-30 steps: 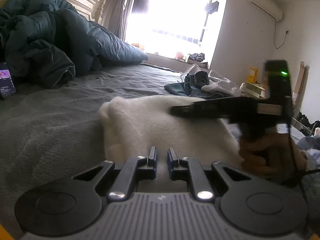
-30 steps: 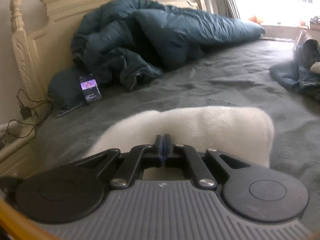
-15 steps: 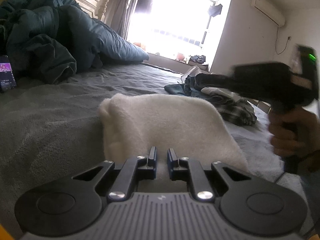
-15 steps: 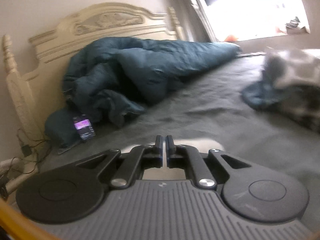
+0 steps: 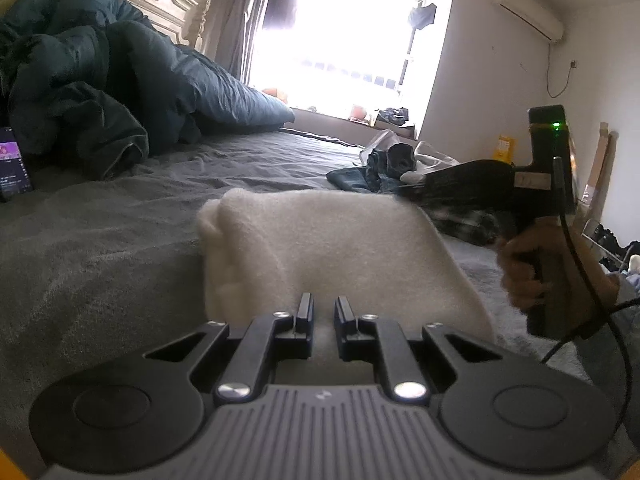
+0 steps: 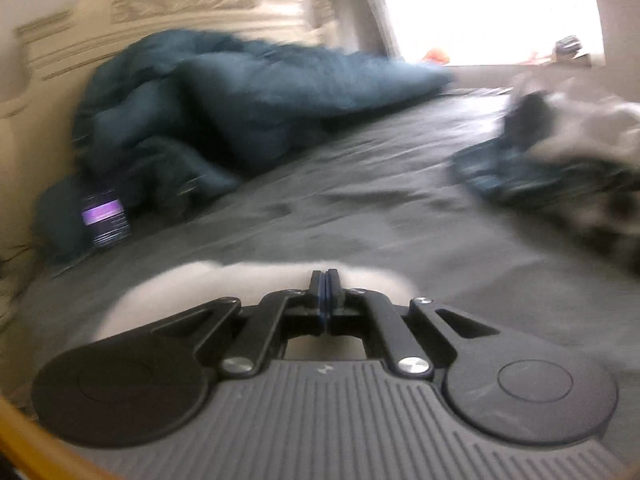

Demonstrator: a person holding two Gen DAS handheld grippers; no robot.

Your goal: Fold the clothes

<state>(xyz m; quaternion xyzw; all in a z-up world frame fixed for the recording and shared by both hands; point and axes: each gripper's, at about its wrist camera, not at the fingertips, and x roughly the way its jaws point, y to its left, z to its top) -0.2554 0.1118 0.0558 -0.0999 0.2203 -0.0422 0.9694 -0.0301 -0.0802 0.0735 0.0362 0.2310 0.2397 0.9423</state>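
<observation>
Your left gripper (image 5: 323, 307) sits low over the near edge of the folded white fleece (image 5: 320, 248) on the grey bedsheet (image 5: 100, 240), fingers slightly apart and grasping nothing. Your right gripper (image 6: 325, 280) is clenched with nothing between its fingers, above the fleece's right side. A pile of clothes (image 5: 384, 168) lies farther right; a phone (image 5: 12, 164) stands far left.

The folded cream fleece garment (image 5: 320, 248) looks soft and fuzzy on the matt, slightly napped grey bed sheet (image 5: 100, 240). The dark teal puffy duvet (image 5: 120, 80) has a faint sheen. The left hand-held gripper (image 5: 322, 312) is matt black plastic with shiny metal screws.
</observation>
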